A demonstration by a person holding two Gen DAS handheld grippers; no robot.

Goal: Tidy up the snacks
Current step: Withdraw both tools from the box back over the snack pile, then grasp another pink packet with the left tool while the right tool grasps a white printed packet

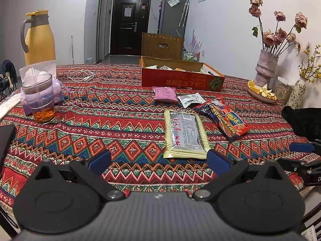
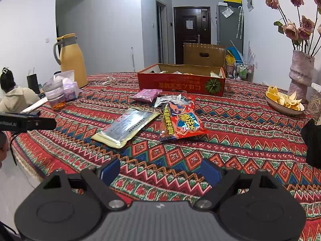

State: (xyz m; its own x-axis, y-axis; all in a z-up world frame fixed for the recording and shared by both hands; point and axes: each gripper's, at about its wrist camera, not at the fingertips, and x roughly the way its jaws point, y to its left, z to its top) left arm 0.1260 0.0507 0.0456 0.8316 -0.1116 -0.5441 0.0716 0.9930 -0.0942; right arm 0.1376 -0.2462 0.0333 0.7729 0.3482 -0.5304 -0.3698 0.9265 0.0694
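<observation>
Both my claws are spread with nothing between the pads: left claw (image 1: 159, 161) low in its frame, right claw (image 2: 160, 173) likewise. Just past the left one lies the silver-and-yellow packet (image 1: 185, 133), the red snack bag (image 2: 181, 120) beside it. Farther up, centre, sits the red cardboard box (image 1: 181, 79) on the patterned tablecloth (image 1: 120, 120).

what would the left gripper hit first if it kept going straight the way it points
Probably the silver-and-gold snack packet: it lies flat just ahead of the open left gripper, slightly toward its right finger. Only bare patterned tablecloth lies between, though the depth is hard to judge.
</observation>
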